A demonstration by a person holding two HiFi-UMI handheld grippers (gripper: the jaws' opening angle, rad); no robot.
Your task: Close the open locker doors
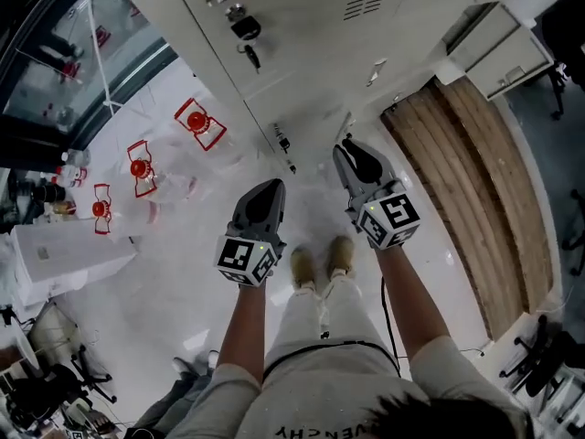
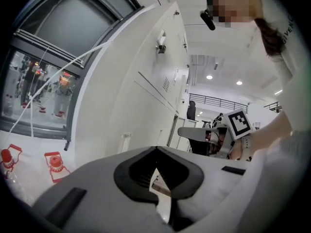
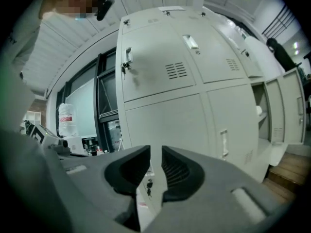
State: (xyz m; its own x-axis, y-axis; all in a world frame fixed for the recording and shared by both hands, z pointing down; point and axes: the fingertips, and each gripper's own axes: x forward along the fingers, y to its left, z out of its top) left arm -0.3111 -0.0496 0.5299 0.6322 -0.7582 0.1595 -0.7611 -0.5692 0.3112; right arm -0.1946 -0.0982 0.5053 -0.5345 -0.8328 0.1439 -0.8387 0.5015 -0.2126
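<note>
A bank of white lockers [image 1: 302, 35] stands in front of me, and the doors nearest to me are closed. A key hangs in one lock [image 1: 249, 55]. Further right, one locker door [image 3: 289, 106] stands open on its compartment [image 3: 260, 113], and this open part [image 1: 498, 44] sits at the upper right of the head view. My left gripper [image 1: 265, 190] is held low before the lockers, its jaw tips [image 2: 156, 150] touching and holding nothing. My right gripper [image 1: 352, 151] points at the locker base, open by a narrow gap [image 3: 156, 152] with nothing in it.
A wooden platform [image 1: 475, 181] lies on the floor to the right of the lockers. Red-and-white objects [image 1: 199, 122] sit on the white floor at the left, by a window wall [image 1: 64, 62]. A white box [image 1: 64, 254] and office chairs [image 1: 46, 391] are at the lower left.
</note>
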